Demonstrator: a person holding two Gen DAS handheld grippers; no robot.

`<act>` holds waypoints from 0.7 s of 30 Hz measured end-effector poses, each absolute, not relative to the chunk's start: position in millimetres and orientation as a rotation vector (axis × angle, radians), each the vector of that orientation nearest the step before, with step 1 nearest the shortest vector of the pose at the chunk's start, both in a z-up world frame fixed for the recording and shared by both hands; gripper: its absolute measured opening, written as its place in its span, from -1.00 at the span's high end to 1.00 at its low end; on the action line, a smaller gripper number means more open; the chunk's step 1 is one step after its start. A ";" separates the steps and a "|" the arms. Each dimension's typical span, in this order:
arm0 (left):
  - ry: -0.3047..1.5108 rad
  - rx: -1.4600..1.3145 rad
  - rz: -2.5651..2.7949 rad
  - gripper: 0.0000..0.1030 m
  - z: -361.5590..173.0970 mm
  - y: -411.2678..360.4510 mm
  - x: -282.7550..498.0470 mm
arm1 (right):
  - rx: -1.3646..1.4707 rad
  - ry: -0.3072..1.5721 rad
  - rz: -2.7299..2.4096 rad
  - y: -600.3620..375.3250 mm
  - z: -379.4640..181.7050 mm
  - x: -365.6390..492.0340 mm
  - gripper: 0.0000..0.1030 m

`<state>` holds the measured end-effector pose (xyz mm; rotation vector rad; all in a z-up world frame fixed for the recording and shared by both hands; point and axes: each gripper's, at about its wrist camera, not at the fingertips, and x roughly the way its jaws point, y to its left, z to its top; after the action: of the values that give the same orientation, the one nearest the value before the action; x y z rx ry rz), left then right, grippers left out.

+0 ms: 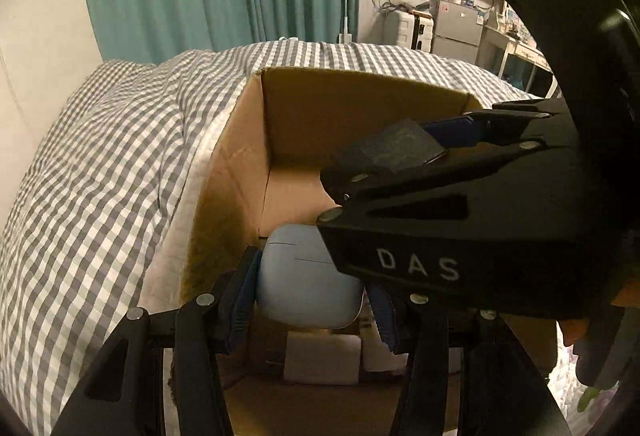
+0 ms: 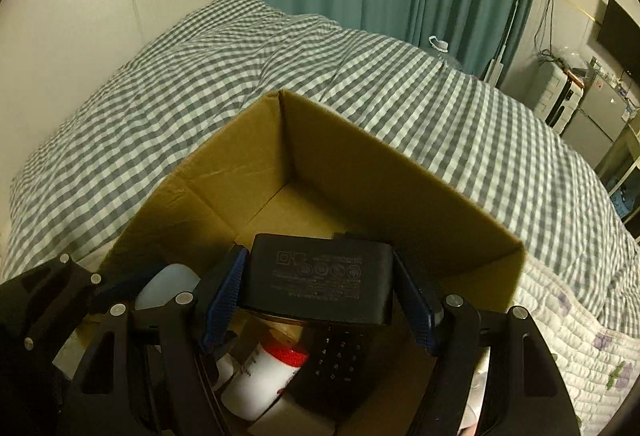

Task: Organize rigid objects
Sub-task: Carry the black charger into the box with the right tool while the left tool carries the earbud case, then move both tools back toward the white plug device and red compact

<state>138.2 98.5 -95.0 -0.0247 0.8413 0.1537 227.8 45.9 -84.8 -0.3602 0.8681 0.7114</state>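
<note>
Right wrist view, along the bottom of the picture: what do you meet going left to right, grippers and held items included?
Left gripper holding a pale blue case → white bottle with red cap → black remote with keypad → quilted bedspread.

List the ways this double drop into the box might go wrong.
1. The right claw and left claw hang close together above the cardboard box; they may knock each other.
2. The black adapter could land on the white bottle and keypad remote below.
3. The blue case is rounded and might slip early.
</note>
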 end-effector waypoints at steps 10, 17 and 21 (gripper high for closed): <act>0.852 -0.056 0.176 -0.11 -92.5 95.2 127.7 | -0.268 0.861 0.713 37.9 -68.8 228.2 -0.34; 0.824 -0.048 0.203 -0.29 -62.9 83.1 115.8 | -0.182 0.805 0.580 -21.5 -36.6 225.4 -0.82; 0.776 -0.026 0.187 -0.32 -38.1 57.5 107.8 | -0.127 0.749 0.509 -76.1 -4.5 219.9 -0.86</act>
<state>107.8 57.5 -38.1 -0.0260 0.7763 0.1869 219.9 -76.1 -4.5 -0.1267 0.7493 0.5085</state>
